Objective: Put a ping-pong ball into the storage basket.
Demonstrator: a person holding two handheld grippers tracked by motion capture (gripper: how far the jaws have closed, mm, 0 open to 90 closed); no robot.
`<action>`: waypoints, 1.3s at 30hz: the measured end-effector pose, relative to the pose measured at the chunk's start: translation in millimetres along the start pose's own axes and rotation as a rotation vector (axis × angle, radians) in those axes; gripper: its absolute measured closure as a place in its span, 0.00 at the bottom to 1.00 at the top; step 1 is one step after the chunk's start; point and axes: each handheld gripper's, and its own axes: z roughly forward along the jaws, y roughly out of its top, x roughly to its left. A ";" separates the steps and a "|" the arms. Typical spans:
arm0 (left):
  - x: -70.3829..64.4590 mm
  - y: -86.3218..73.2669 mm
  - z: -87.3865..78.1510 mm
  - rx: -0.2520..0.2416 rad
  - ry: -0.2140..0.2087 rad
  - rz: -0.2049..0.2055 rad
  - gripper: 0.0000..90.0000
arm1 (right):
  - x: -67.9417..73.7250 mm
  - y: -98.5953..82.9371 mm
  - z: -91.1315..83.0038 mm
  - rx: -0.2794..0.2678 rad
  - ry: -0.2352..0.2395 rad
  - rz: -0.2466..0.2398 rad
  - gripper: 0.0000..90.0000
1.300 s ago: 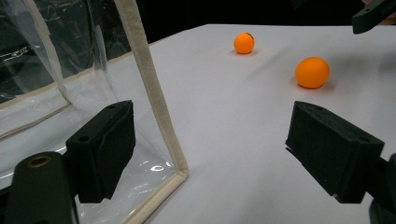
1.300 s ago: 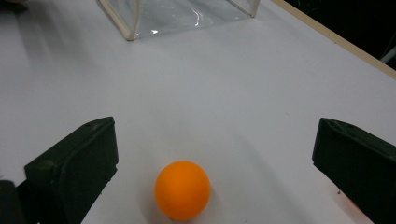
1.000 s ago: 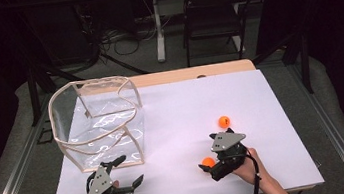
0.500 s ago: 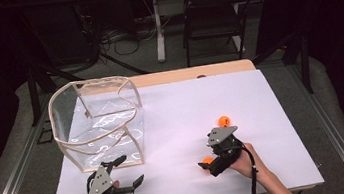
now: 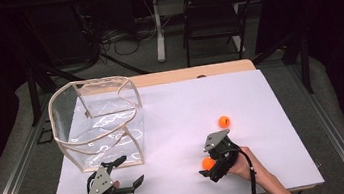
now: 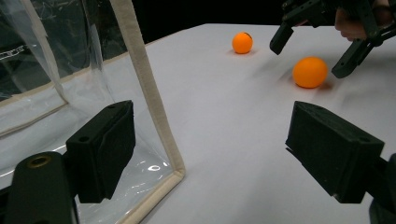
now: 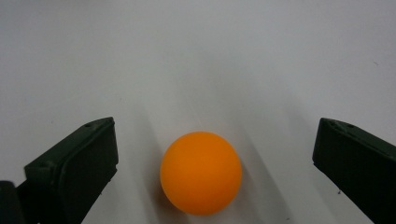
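Right gripper straddles the orange ball, jaws released.
Next, likely: clench; left gripper idles spread wide.

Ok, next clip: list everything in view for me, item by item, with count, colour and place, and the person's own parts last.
Orange balls: two, orange; near ball lies on the sheet between the right gripper's open jaws, untouched; far ball sits further out on the sheet.
Clear bag: one, transparent with beige trim, standing open on the left part of the sheet.
White sheet: one, white, covering the tabletop.
Table: one, pale wood, edge visible beyond the sheet.
Chair: one, dark, on the floor behind the table.
Left gripper: one, black, jaws open, near the bag's front corner.
Right gripper: one, black, jaws open around the near ball.
Hands: two, at the near edge, each holding a gripper.
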 end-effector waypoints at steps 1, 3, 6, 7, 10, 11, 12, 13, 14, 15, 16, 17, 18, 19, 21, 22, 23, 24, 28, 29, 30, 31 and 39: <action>-0.1 0.1 -0.5 0.003 0.000 0.002 0.17 | 0.0 -0.4 0.2 0.001 0.000 -0.002 0.03; -0.6 -0.3 -1.8 0.007 0.004 0.000 0.17 | 0.2 -1.9 1.9 0.007 0.006 0.000 0.04; -0.1 -0.6 -1.9 0.008 0.006 0.000 0.17 | 1.1 -4.5 3.7 0.017 0.007 -0.011 0.10; -0.1 -0.6 -1.9 0.010 0.006 0.001 0.17 | 1.4 -5.1 3.5 0.018 0.006 -0.011 0.14; -0.5 -0.8 -2.8 0.004 0.007 -0.004 0.17 | 1.4 -5.8 3.1 0.035 0.001 -0.010 0.20; -0.3 -0.7 -3.4 0.007 0.009 -0.001 0.17 | 1.0 -6.1 2.2 0.043 -0.004 -0.010 0.25; 0.0 -0.7 -3.4 0.010 0.007 0.001 0.17 | 0.8 -5.9 1.4 0.044 -0.007 0.002 0.33; -0.1 -0.8 -3.3 0.011 0.006 0.001 0.17 | 0.5 -5.5 1.5 0.045 -0.016 0.001 0.35; 0.0 -1.0 -3.6 0.010 0.005 -0.001 0.17 | 0.6 -5.4 1.6 0.049 -0.018 0.000 0.37; 0.0 -1.0 -3.6 0.010 0.005 -0.001 0.17 | 0.6 -5.4 1.6 0.049 -0.018 0.000 0.37; -0.2 -0.9 -3.9 0.004 0.004 -0.004 0.17 | 1.0 -5.8 2.4 0.060 -0.019 0.004 0.42; -0.2 -0.7 -3.8 0.004 0.004 -0.001 0.17 | 1.2 -6.1 2.5 0.065 -0.015 0.001 0.44; -0.4 -0.6 -3.8 0.005 0.002 0.000 0.17 | 1.7 -6.7 2.8 0.075 -0.019 0.002 0.48; -0.6 -0.5 -3.9 0.004 0.001 -0.001 0.17 | 1.1 -7.0 3.2 0.080 -0.022 0.004 0.50; -0.6 -0.5 -3.8 0.004 0.001 0.001 0.17 | 0.2 -8.1 3.4 0.080 -0.010 0.015 0.56; -0.6 -0.5 -3.8 0.004 0.001 0.001 0.17 | 0.2 -8.1 3.4 0.080 -0.010 0.015 0.56; 0.0 -0.6 -3.5 0.007 0.001 0.002 0.17 | -0.5 -8.3 3.5 0.080 -0.006 0.014 0.56; 0.0 -0.6 -3.5 0.007 0.001 0.002 0.17 | -0.5 -8.3 3.5 0.080 -0.006 0.014 0.56; 0.6 -1.4 -3.2 0.010 -0.003 -0.002 0.17 | 0.5 -7.7 3.6 0.069 -0.018 0.007 0.56; 0.6 -1.4 -3.2 0.010 -0.003 -0.002 0.17 | 0.5 -7.7 3.6 0.069 -0.018 0.007 0.56; 0.6 -1.6 -4.4 0.006 0.001 -0.006 0.17 | 1.3 -6.7 2.7 0.060 -0.023 0.005 0.56; 0.6 -1.6 -4.4 0.006 0.001 -0.006 0.17 | 1.3 -6.7 2.7 0.060 -0.023 0.005 0.56; 0.2 -0.9 -3.6 0.004 0.003 -0.004 0.17 | 7.6 -2.4 -9.4 -0.041 -0.035 -0.007 0.56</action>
